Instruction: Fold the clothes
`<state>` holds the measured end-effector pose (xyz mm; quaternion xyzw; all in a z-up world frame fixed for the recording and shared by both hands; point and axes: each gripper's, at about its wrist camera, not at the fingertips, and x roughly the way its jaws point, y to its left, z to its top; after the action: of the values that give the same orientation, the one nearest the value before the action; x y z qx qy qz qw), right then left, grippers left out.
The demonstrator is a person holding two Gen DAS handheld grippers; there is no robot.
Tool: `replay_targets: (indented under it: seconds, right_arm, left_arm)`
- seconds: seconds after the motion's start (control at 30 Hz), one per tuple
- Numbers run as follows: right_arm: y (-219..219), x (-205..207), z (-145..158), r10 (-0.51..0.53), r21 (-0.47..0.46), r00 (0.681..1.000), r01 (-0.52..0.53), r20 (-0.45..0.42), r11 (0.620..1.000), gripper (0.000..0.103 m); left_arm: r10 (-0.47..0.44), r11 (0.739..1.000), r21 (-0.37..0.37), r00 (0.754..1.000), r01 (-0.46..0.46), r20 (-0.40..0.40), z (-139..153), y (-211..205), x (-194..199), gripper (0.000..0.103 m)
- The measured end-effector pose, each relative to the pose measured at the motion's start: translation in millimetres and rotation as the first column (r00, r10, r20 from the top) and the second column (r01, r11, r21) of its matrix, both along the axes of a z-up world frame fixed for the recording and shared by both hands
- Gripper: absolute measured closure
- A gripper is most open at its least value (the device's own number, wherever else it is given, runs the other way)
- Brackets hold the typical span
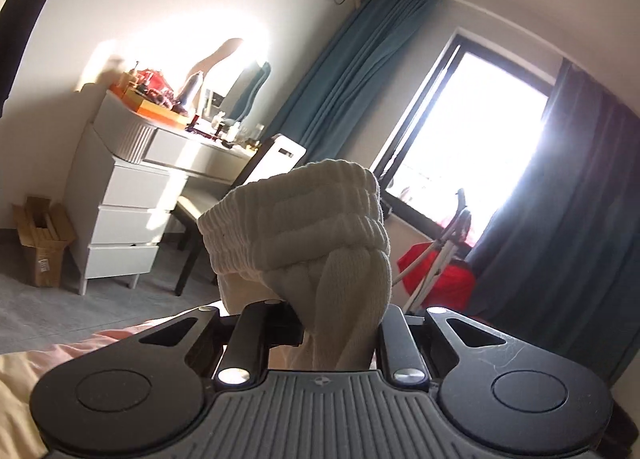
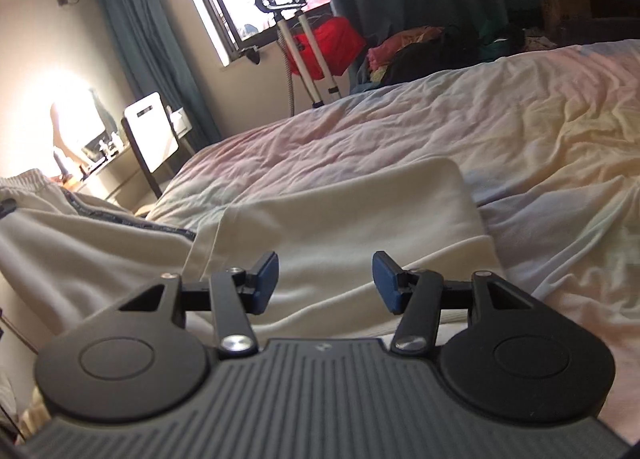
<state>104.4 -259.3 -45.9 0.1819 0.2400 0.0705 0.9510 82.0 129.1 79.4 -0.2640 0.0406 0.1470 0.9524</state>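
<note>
A pair of cream trousers lies across the bed, one leg folded over, with a dark stripe along the side seam. My left gripper is shut on the bunched ribbed waistband of the cream trousers and holds it up in the air above the bed edge; the cloth hides its fingertips. My right gripper is open, its blue pads spread just above the folded leg of the trousers, touching nothing.
A white dresser with clutter, a chair, teal curtains and a bright window stand beyond the bed. A garment steamer with a red bag and a pile of clothes stand at the bed's far side.
</note>
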Motion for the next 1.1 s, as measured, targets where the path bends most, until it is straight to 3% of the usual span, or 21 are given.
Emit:
replay_targets:
  seconds: [0.13,0.27,0.43,0.5,0.57,0.63,0.7,0.73,0.8,0.83,0.87,0.9,0.93,0.97,1.0,1.1]
  right_arm:
    - [-41,-19,19,-0.161,0.011,0.984,0.161,0.077,0.987,0.046]
    - [-79,-25,23,-0.275,0.036,0.959,0.273,0.071,0.961,0.046]
    - [-120,-23,16,-0.408,0.133,0.913,0.402,0.022,0.906,0.046]
    - [-133,-26,14,-0.455,0.165,0.890,0.447,0.012,0.879,0.046]
    - [-143,-30,11,-0.495,0.188,0.869,0.484,0.012,0.854,0.046]
    - [-152,-33,8,-0.519,0.211,0.855,0.505,0.012,0.837,0.046]
    - [-158,-34,4,-0.529,0.240,0.848,0.510,0.016,0.826,0.046]
    - [-158,-33,1,-0.526,0.246,0.850,0.506,0.018,0.827,0.046]
    - [-155,-30,-7,-0.503,0.259,0.864,0.482,0.017,0.837,0.046]
    - [-152,-29,-11,-0.477,0.282,0.879,0.455,0.010,0.845,0.046]
    - [-150,-26,-14,-0.453,0.304,0.891,0.431,0.002,0.849,0.046]
    - [-147,-24,-16,-0.436,0.315,0.900,0.413,0.001,0.855,0.046]
    - [-143,-22,-16,-0.420,0.321,0.908,0.397,0.003,0.860,0.046]
    - [-139,-21,-16,-0.405,0.322,0.914,0.381,0.009,0.867,0.046]
    - [-136,-20,-15,-0.390,0.320,0.921,0.365,0.015,0.874,0.046]
    - [-128,-19,-16,-0.351,0.328,0.936,0.327,0.017,0.886,0.046]
  left_arm:
    - [-0.076,0.997,0.010,0.996,0.076,0.052,33,-73,13,0.089]
    - [-0.194,0.980,0.053,0.978,0.191,0.072,46,-148,31,0.090]
    - [-0.316,0.933,0.200,0.947,0.300,0.054,35,-246,42,0.091]
    - [-0.378,0.885,0.303,0.926,0.355,0.019,18,-289,44,0.091]
    - [-0.438,0.820,0.399,0.899,0.410,-0.025,-8,-326,39,0.091]
    - [-0.491,0.736,0.489,0.867,0.468,-0.089,-44,-363,34,0.091]
    - [-0.544,0.642,0.524,0.814,0.560,-0.203,-81,-391,34,0.090]
    - [-0.567,0.581,0.508,0.764,0.636,-0.307,-99,-400,42,0.089]
    - [-0.579,0.439,0.426,0.612,0.791,-0.539,-139,-419,62,0.084]
    - [-0.574,0.396,0.401,0.564,0.826,-0.594,-151,-422,66,0.080]
    - [-0.571,0.373,0.398,0.546,0.838,-0.613,-158,-420,67,0.080]
    - [-0.567,0.369,0.396,0.542,0.841,-0.620,-160,-415,68,0.074]
    - [-0.564,0.380,0.395,0.548,0.837,-0.618,-157,-408,70,0.051]
    - [-0.560,0.390,0.394,0.554,0.832,-0.616,-154,-401,72,0.041]
    - [-0.564,0.395,0.373,0.542,0.840,-0.623,-151,-394,75,0.030]
    - [-0.609,0.361,0.310,0.474,0.879,-0.636,-140,-361,73,0.026]
